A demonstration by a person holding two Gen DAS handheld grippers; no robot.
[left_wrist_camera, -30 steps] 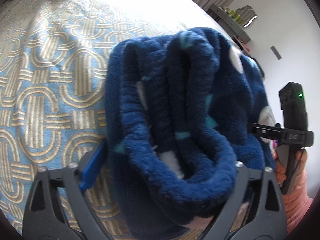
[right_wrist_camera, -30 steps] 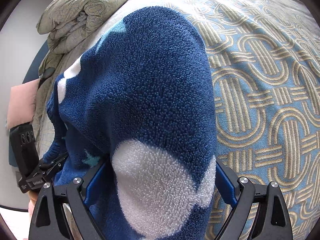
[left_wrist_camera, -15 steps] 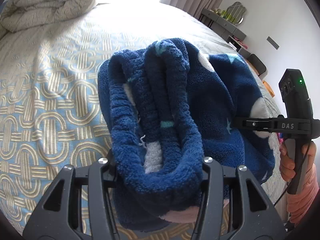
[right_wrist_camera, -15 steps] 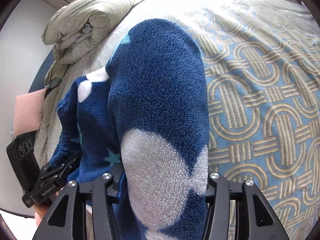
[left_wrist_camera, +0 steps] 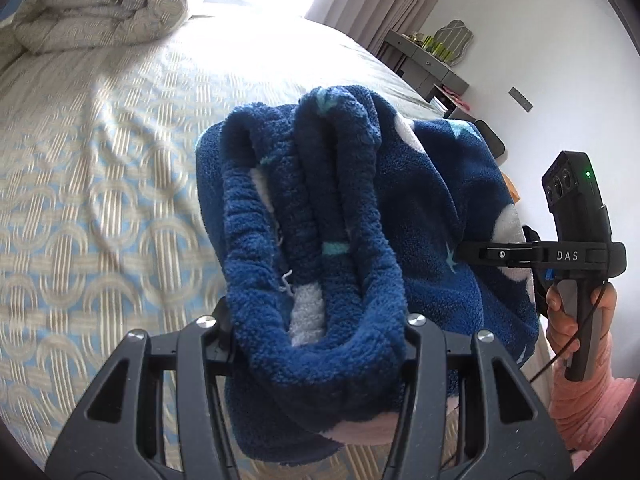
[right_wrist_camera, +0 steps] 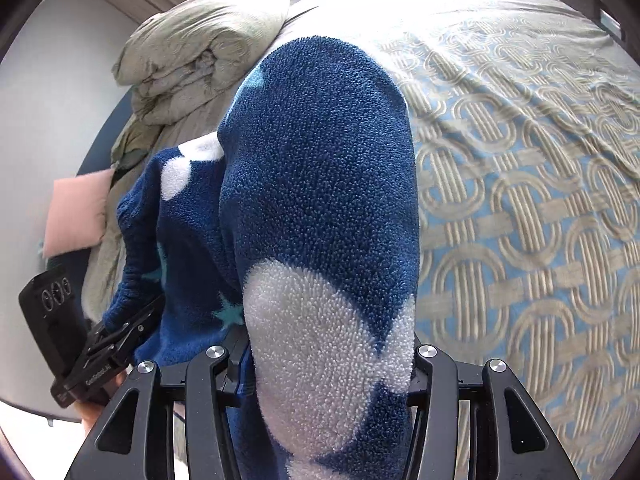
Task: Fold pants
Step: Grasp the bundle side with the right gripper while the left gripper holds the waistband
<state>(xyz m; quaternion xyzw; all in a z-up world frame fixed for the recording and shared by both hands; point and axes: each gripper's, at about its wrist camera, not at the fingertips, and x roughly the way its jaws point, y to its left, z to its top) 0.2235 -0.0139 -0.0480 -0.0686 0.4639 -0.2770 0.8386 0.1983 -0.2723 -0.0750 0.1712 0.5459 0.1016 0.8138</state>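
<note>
The pants (left_wrist_camera: pixel 320 216) are thick navy fleece with white spots and teal stars, bunched into a thick fold above the bed. My left gripper (left_wrist_camera: pixel 316 328) is shut on the elastic waistband end, its pads hidden by the fleece. In the left wrist view the right gripper (left_wrist_camera: pixel 496 254) clamps the same bundle at the right, held by a hand (left_wrist_camera: pixel 568 320). My right gripper (right_wrist_camera: pixel 324 356) is shut on a doubled fold of the pants (right_wrist_camera: pixel 320 184) with a large white spot. The left gripper (right_wrist_camera: pixel 132 328) shows at lower left of that view, also biting the fabric.
The bed (left_wrist_camera: pixel 100 200) wears a light blue cover with beige ring pattern. A rolled beige duvet (left_wrist_camera: pixel 100 12) lies at its head, also seen as duvet (right_wrist_camera: pixel 200 52). A pink pillow (right_wrist_camera: pixel 76 216) sits by the bed edge. A grey dresser (left_wrist_camera: pixel 428 64) stands against the far wall.
Both grippers closed onto the fleece bundle, hiding their blue pads, and lifted it off the bed. More of the bed and duvet came into view.
</note>
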